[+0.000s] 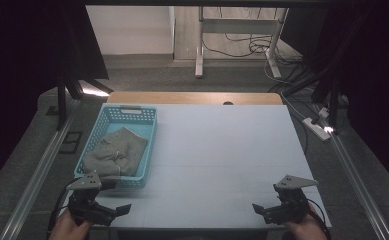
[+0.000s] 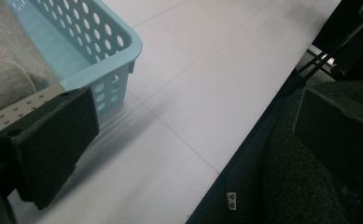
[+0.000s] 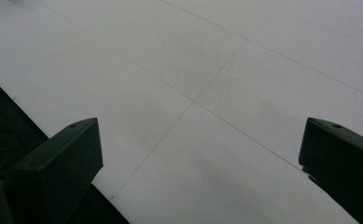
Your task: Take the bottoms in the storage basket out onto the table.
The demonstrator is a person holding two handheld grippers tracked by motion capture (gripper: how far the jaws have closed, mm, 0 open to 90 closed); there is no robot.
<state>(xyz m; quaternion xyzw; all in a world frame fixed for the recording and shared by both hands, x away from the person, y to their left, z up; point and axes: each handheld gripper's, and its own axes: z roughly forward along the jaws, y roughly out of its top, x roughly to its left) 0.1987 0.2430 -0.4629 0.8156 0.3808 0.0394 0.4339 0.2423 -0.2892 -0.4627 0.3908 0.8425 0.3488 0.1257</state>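
Observation:
A light blue perforated basket (image 1: 148, 145) stands at the table's left side with a crumpled grey cloth (image 1: 116, 152) inside it. My left gripper (image 1: 114, 200) hovers at the front left, just below the basket's near corner, open and empty. In the left gripper view the basket's corner (image 2: 105, 70) and a bit of cloth (image 2: 2, 70) lie just beyond the left jaw, and the gripper (image 2: 195, 140) spans the table's front edge. My right gripper (image 1: 268, 199) is at the front right, open over bare table (image 3: 216, 93), its jaws wide apart around the gripper (image 3: 198, 168) midpoint.
The white table (image 1: 222, 145) runs from the basket to the right edge, with a wooden strip (image 1: 192, 97) at the back. Metal rails (image 1: 42, 165) flank both sides. A desk frame and cables (image 1: 252, 45) stand on the floor beyond.

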